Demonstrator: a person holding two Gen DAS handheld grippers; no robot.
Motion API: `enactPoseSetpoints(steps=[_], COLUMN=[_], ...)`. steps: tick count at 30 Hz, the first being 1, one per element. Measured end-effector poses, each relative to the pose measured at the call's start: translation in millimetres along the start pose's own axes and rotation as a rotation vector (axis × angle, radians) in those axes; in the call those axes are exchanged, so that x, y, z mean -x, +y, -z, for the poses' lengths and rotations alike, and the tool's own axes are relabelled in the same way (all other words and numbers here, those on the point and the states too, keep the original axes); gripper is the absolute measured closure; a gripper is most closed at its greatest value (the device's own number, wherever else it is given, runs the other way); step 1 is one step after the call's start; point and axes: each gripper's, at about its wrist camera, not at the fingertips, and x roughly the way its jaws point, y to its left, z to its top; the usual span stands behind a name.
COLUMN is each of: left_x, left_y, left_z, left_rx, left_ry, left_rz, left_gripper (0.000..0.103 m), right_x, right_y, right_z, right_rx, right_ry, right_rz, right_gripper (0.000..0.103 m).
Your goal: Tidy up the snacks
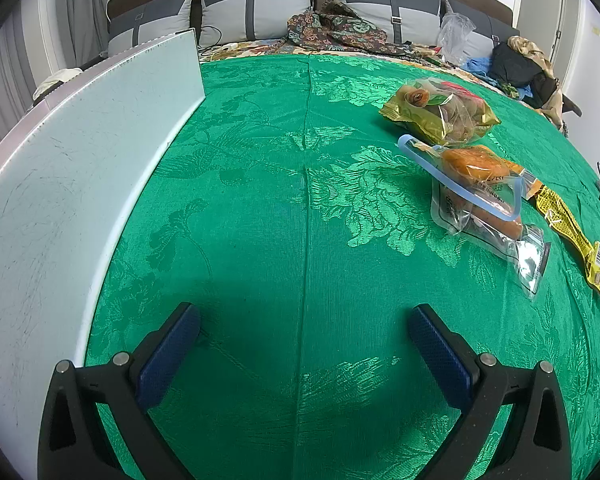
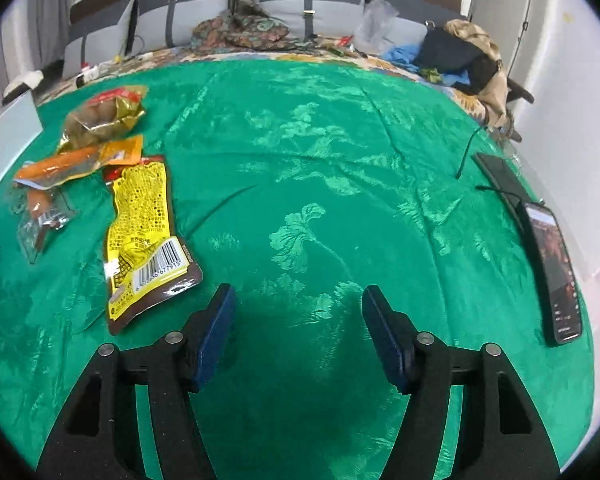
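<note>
Several snack packs lie on a green cloth (image 1: 260, 200). A gold pack of brown snacks (image 1: 440, 110) lies farthest, also in the right wrist view (image 2: 100, 120). A clear zip bag with a blue seal (image 1: 480, 196) holds orange sausage packs (image 2: 60, 168). A yellow pack with a barcode (image 2: 144, 236) lies nearest my right gripper, seen at the right edge in the left wrist view (image 1: 572, 224). My left gripper (image 1: 304, 316) is open and empty above bare cloth, left of the snacks. My right gripper (image 2: 298, 296) is open and empty, just right of the yellow pack.
A pale white board (image 1: 60, 168) stands along the cloth's left edge. A phone (image 2: 552, 264) and a dark flat device with a cable (image 2: 496, 172) lie at the right edge. Pillows (image 1: 256, 4), patterned fabric (image 1: 336, 26) and clothes (image 2: 460, 52) lie behind.
</note>
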Motion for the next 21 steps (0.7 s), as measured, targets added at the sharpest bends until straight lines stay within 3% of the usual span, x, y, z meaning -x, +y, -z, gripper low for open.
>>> enactPoseSetpoints(steps=[7,21], left_x=[-0.2,-0.3], left_y=[0.3,0.0], left_z=[-0.3,-0.3], left_rx=[0.000,-0.001], left_ry=[0.000,-0.001], left_rz=[0.000,0.001], left_gripper=[0.000,0.000], right_x=[-13.9,-12.7], right_y=[-8.2,-4.5], right_z=[1.4,1.1], right_rx=[-0.083,-0.075], right_ry=[0.002,0.004], right_rz=[-0.039,-0.033], right_gripper=[0.020,0.019])
